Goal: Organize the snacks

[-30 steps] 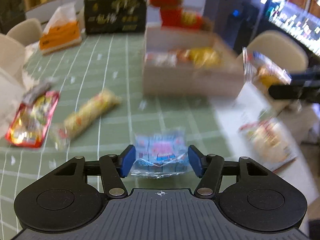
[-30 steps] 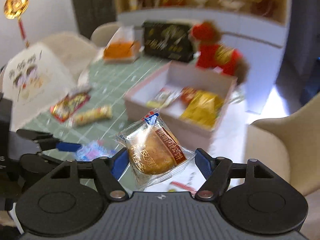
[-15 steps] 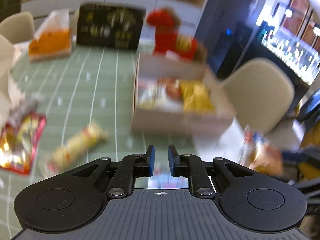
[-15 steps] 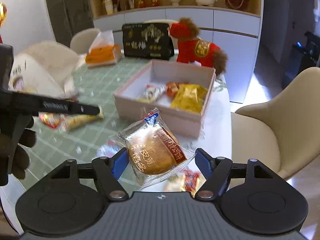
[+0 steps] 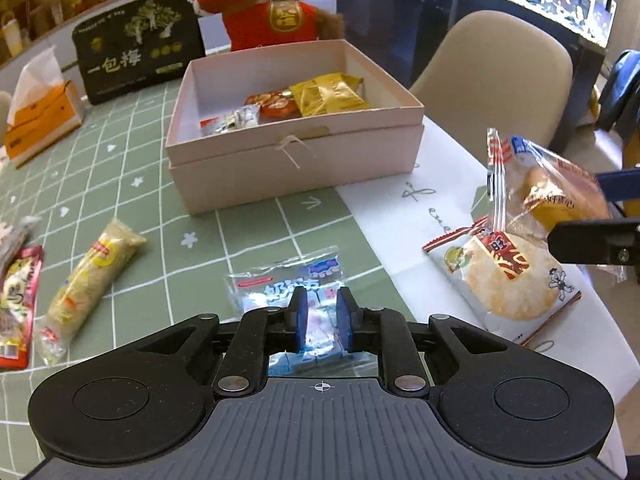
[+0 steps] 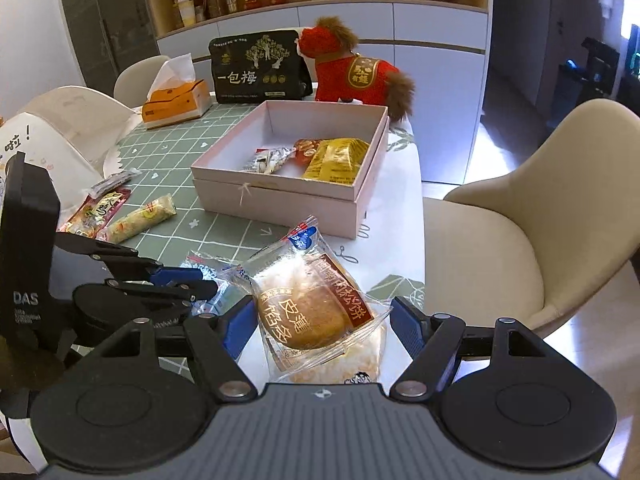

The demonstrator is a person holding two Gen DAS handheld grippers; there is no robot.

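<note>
My left gripper [image 5: 321, 320] is shut on a clear-and-blue candy packet [image 5: 288, 280] that lies on the green checked cloth near the table's front edge. My right gripper [image 6: 324, 326] is shut on a round pastry in a clear wrapper [image 6: 316, 308]. It holds the pastry [image 5: 548, 196] in the air just over a rice cracker packet [image 5: 504, 280] on the white cloth. An open pink box [image 5: 296, 168] behind them holds a yellow packet [image 5: 328, 94], a red one and a silvery one. The right wrist view shows the left gripper [image 6: 192, 280] low at the left.
A long yellow snack roll [image 5: 88, 276] and a red packet [image 5: 16, 304] lie left of the left gripper. An orange tissue box [image 5: 40, 120], a black bag [image 5: 136, 44] and a red plush horse [image 5: 276, 16] stand behind the box. A beige chair [image 6: 540, 220] stands at the table's right edge.
The left jaws went from wide open around the blue candy packet to shut on it. My right gripper sank with the pastry, down beside the left gripper and over the rice cracker packet.
</note>
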